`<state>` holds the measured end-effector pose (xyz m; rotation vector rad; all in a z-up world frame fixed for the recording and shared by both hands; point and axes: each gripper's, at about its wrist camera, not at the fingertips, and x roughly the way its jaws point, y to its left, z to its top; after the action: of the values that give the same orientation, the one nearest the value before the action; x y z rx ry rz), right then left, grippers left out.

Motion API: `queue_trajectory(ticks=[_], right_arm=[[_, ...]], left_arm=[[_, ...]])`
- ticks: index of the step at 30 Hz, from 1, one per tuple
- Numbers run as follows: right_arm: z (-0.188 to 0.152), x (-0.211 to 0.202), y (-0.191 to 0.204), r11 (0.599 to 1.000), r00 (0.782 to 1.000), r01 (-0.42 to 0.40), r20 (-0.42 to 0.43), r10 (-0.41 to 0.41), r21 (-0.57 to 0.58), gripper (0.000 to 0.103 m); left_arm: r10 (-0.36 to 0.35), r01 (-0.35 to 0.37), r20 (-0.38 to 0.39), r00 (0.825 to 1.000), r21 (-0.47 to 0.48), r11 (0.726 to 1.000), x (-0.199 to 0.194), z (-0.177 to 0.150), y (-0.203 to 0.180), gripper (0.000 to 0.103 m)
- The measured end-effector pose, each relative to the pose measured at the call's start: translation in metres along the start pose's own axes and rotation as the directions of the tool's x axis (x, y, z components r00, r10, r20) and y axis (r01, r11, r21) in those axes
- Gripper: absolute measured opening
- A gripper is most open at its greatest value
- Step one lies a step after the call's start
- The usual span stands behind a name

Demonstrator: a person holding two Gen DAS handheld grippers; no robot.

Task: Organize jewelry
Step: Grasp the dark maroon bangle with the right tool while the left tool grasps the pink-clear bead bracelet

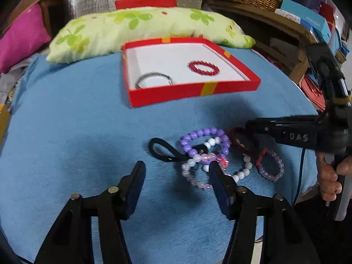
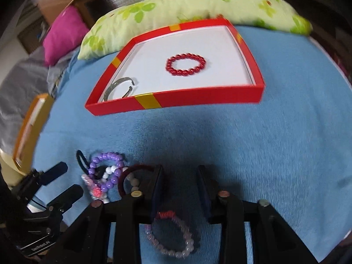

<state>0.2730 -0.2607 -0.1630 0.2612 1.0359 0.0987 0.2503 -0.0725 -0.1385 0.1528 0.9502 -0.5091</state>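
Left gripper: jaws wide apart, nothing between them, hovering low over the blue cloth. Its right finger overlaps the near edge of the bracelet pile; contact cannot be confirmed.

Right gripper: jaws apart, nothing clamped. A pale pink bead bracelet lies flat on the cloth under and between the finger bases; its red knotted section sits against the left finger. A dark red hair band lies just beside that finger's outer side.

Pile, between the two grippers: purple bead bracelet, white bead bracelet, pink-clear bracelet, black hair tie with its long axis running left-right, all tangled and touching.

Farther: red box, open, long axis left-right. Inside, red bead bracelet lies flat right of centre; silver bangle in the near-left corner, its opening facing right in the right wrist view.

Behind the box: green floral pillow, touching the far rim.
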Motion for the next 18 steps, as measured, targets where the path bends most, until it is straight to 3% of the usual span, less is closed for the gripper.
queue_trajectory(ticks=[1, 4, 7, 10, 13, 15, 17, 18], right_arm=[[0.0, 0.001, 0.004, 0.999, 1.0, 0.022, 0.0, -0.022, -0.035, 0.007], [-0.004, 0.002, 0.016, 0.989, 0.995, 0.094, 0.025, -0.092, -0.117, 0.001], [-0.001, -0.003, 0.01, 0.989, 0.993, 0.114, 0.052, -0.109, -0.094, 0.001], [0.003, -0.012, -0.001, 0.995, 0.993, 0.093, 0.07, -0.09, -0.04, 0.001], [0.007, -0.017, -0.007, 0.999, 0.999, -0.033, 0.035, 0.034, -0.018, 0.003], [0.008, -0.017, -0.003, 0.996, 0.997, -0.082, 0.008, 0.082, -0.025, 0.009], [0.005, -0.015, 0.003, 0.996, 0.997, -0.081, -0.014, 0.08, -0.049, 0.036], [0.002, -0.014, 0.006, 0.995, 0.997, -0.077, -0.02, 0.076, -0.06, 0.043]], left_arm=[[-0.01, 0.01, -0.013, 1.0, 0.003, 1.0, 0.004, 0.0, -0.001, 0.045], [-0.02, 0.02, -0.037, 0.999, 0.01, 1.0, 0.012, -0.001, -0.004, 0.028], [-0.043, 0.043, -0.032, 0.999, 0.01, 0.999, 0.013, 0.0, -0.006, 0.013], [-0.043, 0.043, -0.024, 0.999, 0.01, 0.999, 0.011, 0.0, -0.004, 0.011], [-0.045, 0.045, -0.01, 0.999, 0.004, 0.999, 0.006, -0.001, 0.0, 0.011], [-0.045, 0.045, 0.0, 0.999, 0.002, 0.999, 0.001, -0.001, 0.004, 0.011], [-0.037, 0.037, 0.006, 0.999, -0.004, 0.999, -0.002, -0.001, 0.009, 0.011], [-0.034, 0.034, 0.007, 0.999, -0.011, 0.999, -0.003, -0.002, 0.012, 0.011]])
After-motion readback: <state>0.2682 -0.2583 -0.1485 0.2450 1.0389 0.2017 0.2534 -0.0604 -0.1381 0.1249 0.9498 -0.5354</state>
